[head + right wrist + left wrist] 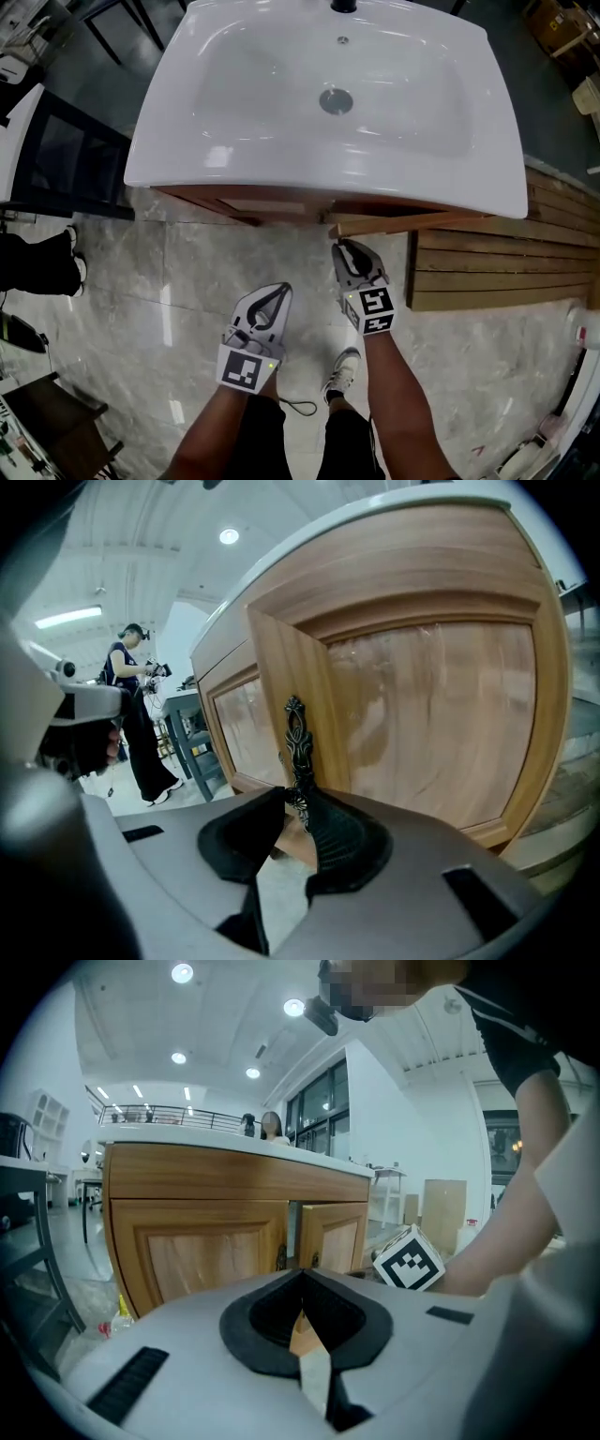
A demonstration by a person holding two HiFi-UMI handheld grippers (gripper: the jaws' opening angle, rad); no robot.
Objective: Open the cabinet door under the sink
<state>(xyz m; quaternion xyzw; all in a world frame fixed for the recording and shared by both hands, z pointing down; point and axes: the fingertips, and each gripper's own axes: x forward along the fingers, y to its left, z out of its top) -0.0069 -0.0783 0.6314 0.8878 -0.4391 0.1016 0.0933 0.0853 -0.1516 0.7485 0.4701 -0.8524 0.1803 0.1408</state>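
Observation:
A white sink (234,159) tops a wooden cabinet. Its right door (403,223) stands ajar, swung out toward me; in the right gripper view this door (431,724) fills the frame. My right gripper (339,246) is at the door's free edge, shut on the dark ornate handle (297,747), whose lower end sits between the jaw tips of the right gripper (294,799). My left gripper (283,289) hangs lower and to the left, apart from the cabinet, shut with nothing in it. The left gripper view shows the left gripper (302,1277), the closed left door (202,1251) and the ajar right door (333,1237).
A slatted wooden platform (497,267) lies on the floor right of the cabinet. A dark frame (56,159) and a person's shoe (75,262) are at the left. A standing person (136,714) and a grey table (192,728) show behind the open door.

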